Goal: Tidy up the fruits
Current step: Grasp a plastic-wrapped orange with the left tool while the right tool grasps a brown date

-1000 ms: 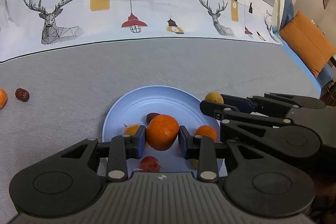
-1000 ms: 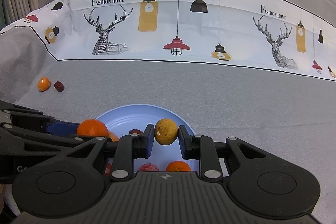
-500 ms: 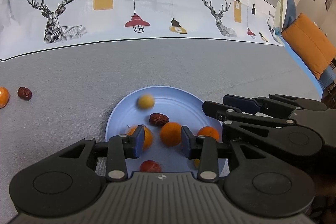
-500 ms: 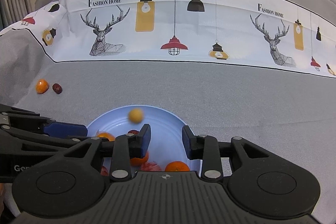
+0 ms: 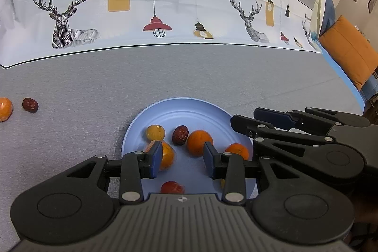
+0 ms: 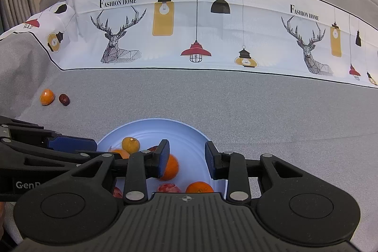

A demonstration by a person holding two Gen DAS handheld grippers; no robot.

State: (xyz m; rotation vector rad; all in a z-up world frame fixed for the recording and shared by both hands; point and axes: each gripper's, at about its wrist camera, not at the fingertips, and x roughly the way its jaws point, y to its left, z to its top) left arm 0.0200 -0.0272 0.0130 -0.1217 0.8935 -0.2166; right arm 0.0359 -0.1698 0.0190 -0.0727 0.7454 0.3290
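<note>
Both tools over a blue plate [image 5: 179,107] on a grey cloth [image 5: 94,77] with a white printed band [image 5: 141,3] of deer and lamps behind. Left tool [image 5: 182,158] released, jaws apart above the near half of the plate, nothing between the pads. Right tool [image 6: 186,162] likewise released and empty; seen side-on from the left view at the plate's right edge, covering that rim. On the plate, from the left view: a yellowish fruit [image 5: 155,132] at the left, a dark red date [image 5: 180,135] just beside it, an orange [image 5: 199,142] right of the date, another orange [image 5: 167,155] half hidden behind the left pad, a small orange [image 5: 237,150] partly behind the right finger, and a red fruit [image 5: 172,187] cut off by the tool body at the bottom. A yellow sliver near the right finger, too hidden to name. From the right view, the same plate [image 6: 189,133] partly covered by both tools; one orange [image 6: 171,168] blurred beside the left pad, one more orange [image 6: 199,187] and red pieces at the bottom edge only partly shown. Off the plate, far left on the cloth: a loose orange [image 6: 46,97] and a loose date [image 6: 63,99], just beside each other, apart from the plate; in the left view that orange cut by the frame edge. Orange cushion [image 5: 347,51] at the far right, edge of view.
</note>
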